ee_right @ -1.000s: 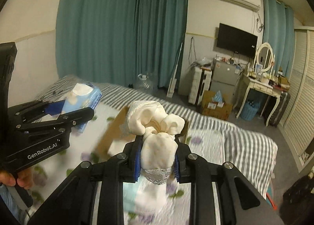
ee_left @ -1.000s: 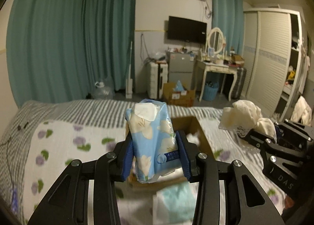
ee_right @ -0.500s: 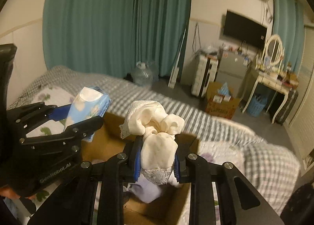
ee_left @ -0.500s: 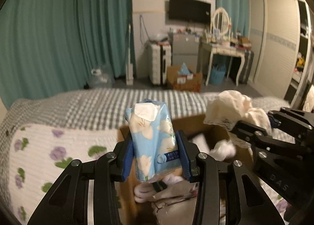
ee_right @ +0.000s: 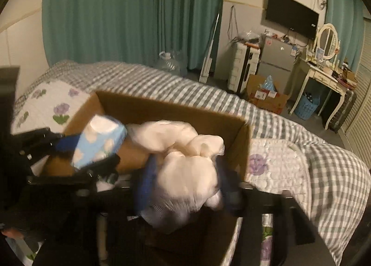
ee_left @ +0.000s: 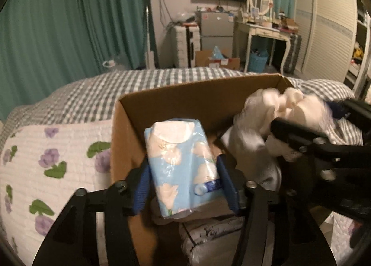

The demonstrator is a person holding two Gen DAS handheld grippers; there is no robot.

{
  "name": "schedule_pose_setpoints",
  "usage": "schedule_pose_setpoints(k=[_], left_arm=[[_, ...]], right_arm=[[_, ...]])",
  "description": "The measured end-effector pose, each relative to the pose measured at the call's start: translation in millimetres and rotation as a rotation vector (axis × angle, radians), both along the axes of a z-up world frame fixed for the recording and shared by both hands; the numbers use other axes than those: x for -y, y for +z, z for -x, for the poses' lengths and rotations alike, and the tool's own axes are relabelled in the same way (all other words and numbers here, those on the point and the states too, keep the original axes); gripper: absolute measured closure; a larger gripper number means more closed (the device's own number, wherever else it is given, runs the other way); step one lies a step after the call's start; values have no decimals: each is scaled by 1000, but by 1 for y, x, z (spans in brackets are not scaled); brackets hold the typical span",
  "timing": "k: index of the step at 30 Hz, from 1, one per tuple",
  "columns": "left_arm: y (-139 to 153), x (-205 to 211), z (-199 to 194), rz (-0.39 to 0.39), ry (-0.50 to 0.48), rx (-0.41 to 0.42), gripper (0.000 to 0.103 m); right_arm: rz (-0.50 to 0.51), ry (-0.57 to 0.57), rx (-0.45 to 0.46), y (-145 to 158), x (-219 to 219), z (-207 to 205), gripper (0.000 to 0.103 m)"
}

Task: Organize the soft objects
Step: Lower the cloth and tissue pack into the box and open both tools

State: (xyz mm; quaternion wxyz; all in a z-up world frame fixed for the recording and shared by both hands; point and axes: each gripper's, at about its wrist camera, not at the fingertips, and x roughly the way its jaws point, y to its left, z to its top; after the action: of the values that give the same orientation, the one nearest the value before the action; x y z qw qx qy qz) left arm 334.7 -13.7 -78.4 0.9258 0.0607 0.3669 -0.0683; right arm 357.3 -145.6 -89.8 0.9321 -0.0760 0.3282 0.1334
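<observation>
My left gripper [ee_left: 184, 178] is shut on a blue floral tissue pack [ee_left: 180, 164] and holds it inside the open cardboard box [ee_left: 176, 101] on the bed. My right gripper [ee_right: 185, 185] is shut on a bundle of cream cloth [ee_right: 185, 164], low over the same box [ee_right: 171, 108]. The cloth [ee_left: 273, 115] and the right gripper [ee_left: 324, 136] show at the right of the left wrist view. The tissue pack [ee_right: 99, 140] shows at the left of the right wrist view. Other soft items lie in the box bottom [ee_left: 208, 233].
The box sits on a bed with a white floral quilt [ee_left: 46, 154] and a grey checked cover [ee_right: 336, 173]. Beyond the bed stand teal curtains [ee_left: 69, 22], a small fridge [ee_right: 276, 57], a white dressing table [ee_right: 324, 76] and a floor box [ee_right: 266, 96].
Both grippers have moved down and forward into the cardboard box, still holding the tissue pack and the cloth. The box now fills much more of both views.
</observation>
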Motion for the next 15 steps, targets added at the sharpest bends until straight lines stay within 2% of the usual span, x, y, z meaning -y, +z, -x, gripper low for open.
schedule_pose_setpoints(k=[2, 6, 9, 11, 15], left_arm=[[7, 2, 5, -22, 9, 10, 35], [32, -3, 24, -12, 14, 26, 33], [68, -12, 50, 18, 18, 67, 27], [96, -19, 73, 37, 23, 121, 11], [148, -28, 123, 27, 15, 213, 5]], right_arm=[[5, -24, 23, 15, 4, 10, 36], [9, -67, 70, 50, 16, 34, 21], [14, -80, 111, 82, 24, 61, 16], [19, -88, 148, 107, 28, 85, 10], [19, -95, 192, 154, 33, 134, 5]])
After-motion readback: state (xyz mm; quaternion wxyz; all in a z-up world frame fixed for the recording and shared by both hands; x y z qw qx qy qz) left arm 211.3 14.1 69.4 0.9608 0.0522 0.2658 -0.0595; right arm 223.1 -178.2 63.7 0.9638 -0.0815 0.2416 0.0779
